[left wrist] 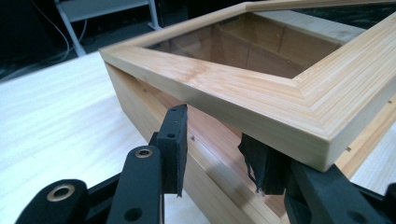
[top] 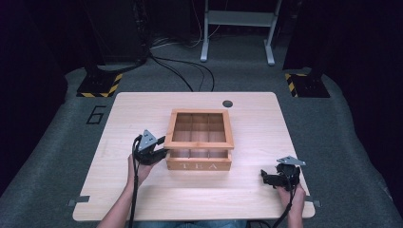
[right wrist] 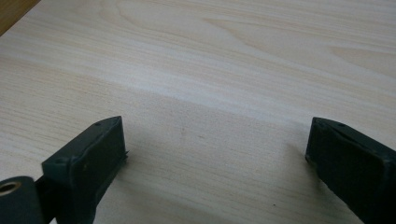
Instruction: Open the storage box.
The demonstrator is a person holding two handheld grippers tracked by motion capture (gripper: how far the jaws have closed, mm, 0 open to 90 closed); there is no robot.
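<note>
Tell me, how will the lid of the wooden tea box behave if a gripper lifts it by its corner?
The lid looks like a stiff wood frame, so it probably won't flex. Its clear pane may be fragile. Being raised above the box, it could drop shut.

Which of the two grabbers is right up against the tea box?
The left gripper, at the tea box's front-left corner under its raised lid. The right gripper sits apart.
</note>
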